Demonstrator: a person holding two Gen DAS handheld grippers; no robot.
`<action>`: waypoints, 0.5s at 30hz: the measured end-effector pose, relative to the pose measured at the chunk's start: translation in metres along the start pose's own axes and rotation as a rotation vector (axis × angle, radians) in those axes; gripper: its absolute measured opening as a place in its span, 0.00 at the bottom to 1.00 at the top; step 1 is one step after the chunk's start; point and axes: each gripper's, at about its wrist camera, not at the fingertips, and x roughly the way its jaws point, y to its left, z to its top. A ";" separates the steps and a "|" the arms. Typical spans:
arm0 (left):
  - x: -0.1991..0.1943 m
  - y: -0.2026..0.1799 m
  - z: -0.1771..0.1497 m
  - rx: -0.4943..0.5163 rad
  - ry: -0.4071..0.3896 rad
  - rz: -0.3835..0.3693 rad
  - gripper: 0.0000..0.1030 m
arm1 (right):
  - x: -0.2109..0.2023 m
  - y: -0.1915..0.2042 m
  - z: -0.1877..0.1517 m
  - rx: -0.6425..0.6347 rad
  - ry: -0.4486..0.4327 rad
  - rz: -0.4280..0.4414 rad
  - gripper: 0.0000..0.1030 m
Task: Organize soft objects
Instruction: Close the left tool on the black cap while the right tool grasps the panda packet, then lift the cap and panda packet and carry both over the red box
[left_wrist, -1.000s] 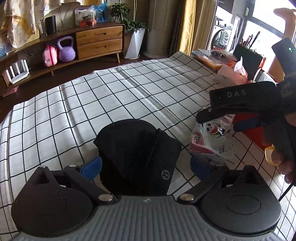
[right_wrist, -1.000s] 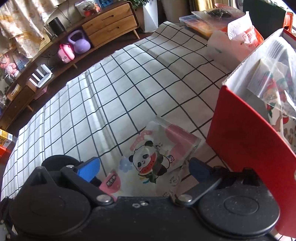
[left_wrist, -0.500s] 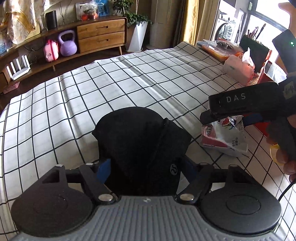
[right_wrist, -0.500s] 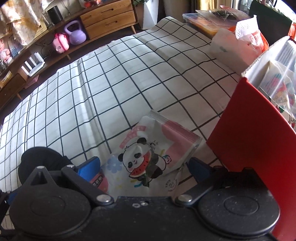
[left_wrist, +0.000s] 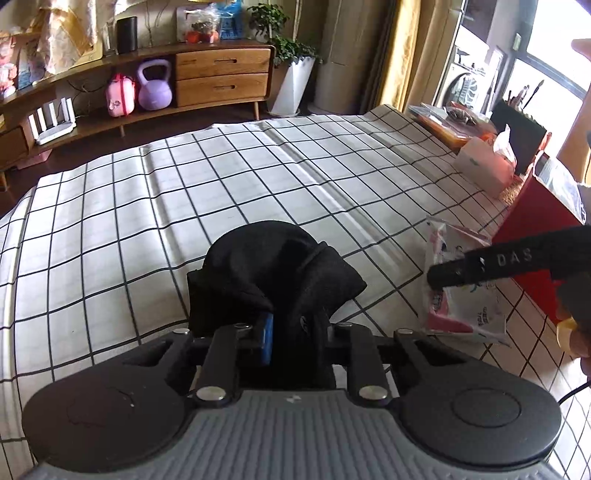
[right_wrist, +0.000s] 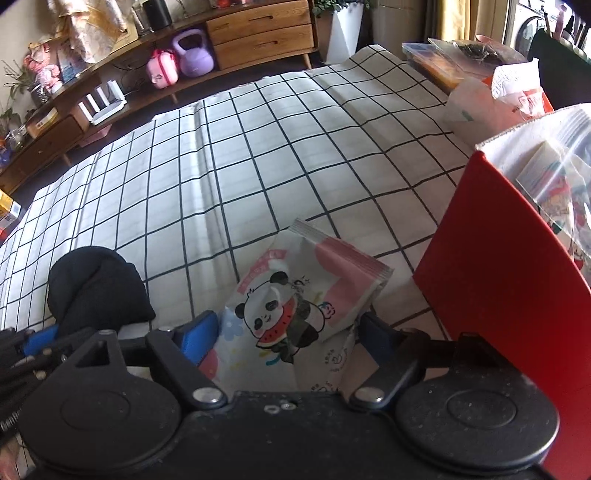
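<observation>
While the left gripper (left_wrist: 291, 336) closes its jaws, pinching the near edge of the black fabric item (left_wrist: 273, 273), that item bunches up on the checked cloth (left_wrist: 184, 206) just ahead of it. Right of that, the right gripper (right_wrist: 288, 332) straddles the panda tissue pack (right_wrist: 295, 295), jaws closing, blue pads at the pack's sides. The red box (right_wrist: 495, 280) stands right of those tongs, close by.

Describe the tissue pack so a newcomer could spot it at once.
Start at the checked cloth over the table and go to the tall red box at its right side. Just left of that box lies the soft tissue pack. Unlike the plain black cloth bundle nearby, it is white and pink with a watermelon-eating panda.
</observation>
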 end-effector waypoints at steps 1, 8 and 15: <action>-0.002 0.002 0.000 -0.011 -0.003 0.002 0.18 | -0.002 -0.002 -0.001 0.003 0.000 0.011 0.77; -0.018 0.015 -0.008 -0.073 -0.028 0.017 0.15 | -0.020 -0.007 -0.016 -0.040 -0.034 0.081 0.74; -0.042 0.024 -0.014 -0.108 -0.055 0.029 0.15 | -0.056 -0.014 -0.027 -0.086 -0.066 0.117 0.74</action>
